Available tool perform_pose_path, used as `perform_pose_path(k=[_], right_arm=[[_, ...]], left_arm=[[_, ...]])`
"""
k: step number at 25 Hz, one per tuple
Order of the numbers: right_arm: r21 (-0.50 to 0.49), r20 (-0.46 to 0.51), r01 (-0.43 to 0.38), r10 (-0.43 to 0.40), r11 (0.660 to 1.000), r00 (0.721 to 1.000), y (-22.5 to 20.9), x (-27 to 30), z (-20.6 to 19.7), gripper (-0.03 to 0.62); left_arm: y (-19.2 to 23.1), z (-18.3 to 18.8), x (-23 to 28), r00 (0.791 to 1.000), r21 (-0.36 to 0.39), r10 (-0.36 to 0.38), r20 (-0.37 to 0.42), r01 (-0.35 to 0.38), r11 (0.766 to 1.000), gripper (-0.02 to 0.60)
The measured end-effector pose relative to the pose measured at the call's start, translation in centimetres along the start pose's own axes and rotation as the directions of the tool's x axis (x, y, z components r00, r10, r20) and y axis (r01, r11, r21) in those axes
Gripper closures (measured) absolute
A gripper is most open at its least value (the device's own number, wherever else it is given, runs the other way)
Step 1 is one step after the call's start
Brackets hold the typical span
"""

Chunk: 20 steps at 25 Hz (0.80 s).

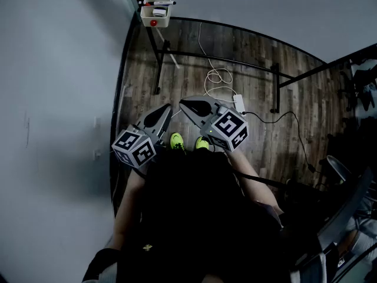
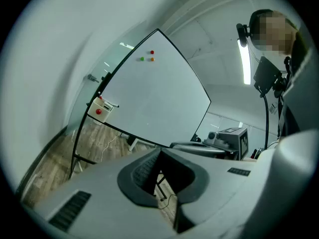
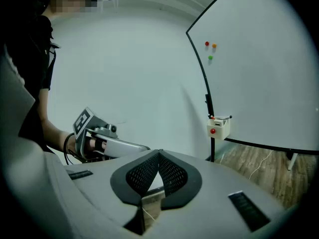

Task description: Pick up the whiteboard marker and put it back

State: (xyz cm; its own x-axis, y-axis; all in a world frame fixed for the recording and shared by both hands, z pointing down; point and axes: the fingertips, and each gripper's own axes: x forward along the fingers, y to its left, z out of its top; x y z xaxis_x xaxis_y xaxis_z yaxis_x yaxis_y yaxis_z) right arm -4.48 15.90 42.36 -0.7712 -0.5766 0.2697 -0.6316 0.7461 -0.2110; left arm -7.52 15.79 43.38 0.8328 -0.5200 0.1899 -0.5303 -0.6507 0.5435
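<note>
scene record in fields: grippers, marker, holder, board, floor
left gripper: jaws together, empty
right gripper: jaws together, empty
whiteboard: three coloured dots near its top
holder box: at the whiteboard's lower corner, ahead of both grippers
whiteboard marker: lying on the holder box, untouched
floor: wood planks, white cable

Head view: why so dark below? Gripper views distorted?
Head view: dark clothing fills the lower frame, little detail; marker tray is sharp. Left gripper view: fisheye bows the whiteboard, ceiling light glares. Right gripper view: same bowing, black corners.
</note>
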Motion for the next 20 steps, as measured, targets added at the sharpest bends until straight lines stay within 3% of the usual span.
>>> perform_pose_path(k=[9, 20], right_arm=[[0.026, 0.036, -0.016, 0.015, 1.0, 0.999, -0.1, 0.9, 1.4, 0.605], [0.021, 0.025, 0.071, -0.071, 0.997, 0.997, -1.9, 1.9, 1.7, 0.605]], left_arm=[[1.2, 1.1, -0.1, 1.0, 0.005, -0.006, 0.012, 0.006, 1.0, 0.549], [3.0, 1.5, -1.3, 0.999, -0.008, -0.033, 0.004, 0.033, 0.999, 0.549]])
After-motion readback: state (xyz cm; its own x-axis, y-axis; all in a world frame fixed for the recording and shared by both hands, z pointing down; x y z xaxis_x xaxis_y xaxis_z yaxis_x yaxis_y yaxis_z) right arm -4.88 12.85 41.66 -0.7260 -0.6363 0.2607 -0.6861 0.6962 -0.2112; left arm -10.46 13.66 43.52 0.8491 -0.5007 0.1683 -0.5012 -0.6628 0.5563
